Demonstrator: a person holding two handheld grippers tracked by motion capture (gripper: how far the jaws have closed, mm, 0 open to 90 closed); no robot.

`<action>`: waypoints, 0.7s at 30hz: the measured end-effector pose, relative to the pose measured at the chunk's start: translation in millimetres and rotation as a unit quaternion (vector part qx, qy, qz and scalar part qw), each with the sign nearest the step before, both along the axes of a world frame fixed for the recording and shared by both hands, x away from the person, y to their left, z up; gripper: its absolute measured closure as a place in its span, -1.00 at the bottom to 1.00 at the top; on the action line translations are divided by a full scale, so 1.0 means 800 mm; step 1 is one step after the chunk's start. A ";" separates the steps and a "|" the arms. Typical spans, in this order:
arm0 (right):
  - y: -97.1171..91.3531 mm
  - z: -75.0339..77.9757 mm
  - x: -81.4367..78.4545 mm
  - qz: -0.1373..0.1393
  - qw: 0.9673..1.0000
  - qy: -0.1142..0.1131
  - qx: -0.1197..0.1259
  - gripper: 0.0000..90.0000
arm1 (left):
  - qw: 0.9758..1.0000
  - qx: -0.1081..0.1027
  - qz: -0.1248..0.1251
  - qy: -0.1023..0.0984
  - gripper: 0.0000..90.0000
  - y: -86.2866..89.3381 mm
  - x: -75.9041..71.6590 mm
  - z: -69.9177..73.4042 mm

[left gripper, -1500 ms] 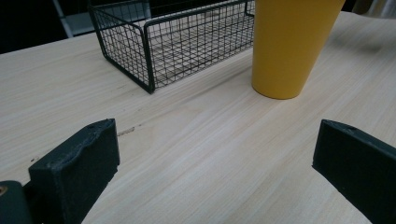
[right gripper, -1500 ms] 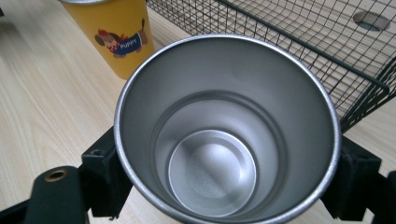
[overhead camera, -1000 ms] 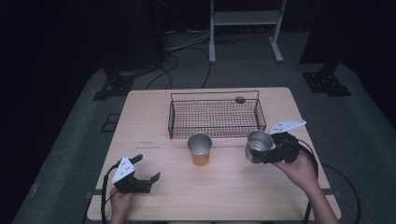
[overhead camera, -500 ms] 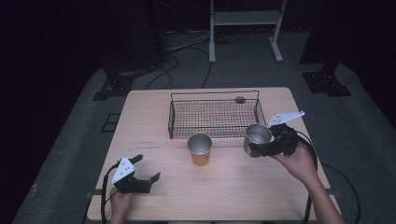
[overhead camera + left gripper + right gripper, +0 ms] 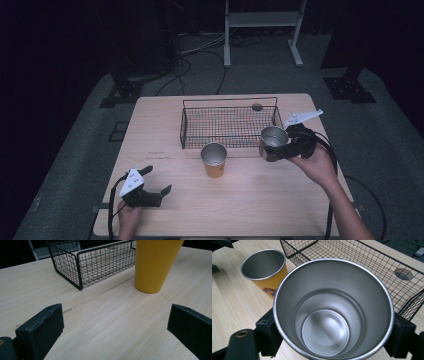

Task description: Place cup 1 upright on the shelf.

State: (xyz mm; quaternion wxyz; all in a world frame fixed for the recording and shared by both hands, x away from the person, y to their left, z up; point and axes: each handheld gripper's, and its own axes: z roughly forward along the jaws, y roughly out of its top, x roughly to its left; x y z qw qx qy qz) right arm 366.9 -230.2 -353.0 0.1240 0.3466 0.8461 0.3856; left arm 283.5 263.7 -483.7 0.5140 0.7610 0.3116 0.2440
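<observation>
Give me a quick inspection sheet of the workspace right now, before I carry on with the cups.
Surface: wooden table, pale, bare around the items.
Job's things: steel cup held off the table beside the wire basket; yellow cup upright in front of the basket, empty.
Clutter: nothing seen.
Grippers: right gripper shut on the steel cup; left gripper open, empty, at the near left edge.
Cables: one trails from each gripper; more lie on the floor behind.
Surroundings: dark room, metal stand beyond the table.
</observation>
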 end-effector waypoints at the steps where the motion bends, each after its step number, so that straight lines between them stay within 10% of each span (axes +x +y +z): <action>1: 0.000 0.000 0.000 0.000 1.000 0.000 0.000 -0.61 | 1.000 0.000 0.000 0.000 -1.00 0.000 0.000 0.000; 21: 0.005 0.013 0.035 -0.008 1.000 0.009 -0.012 -0.61 | 1.000 0.000 -0.001 0.000 -1.00 0.001 0.000 0.000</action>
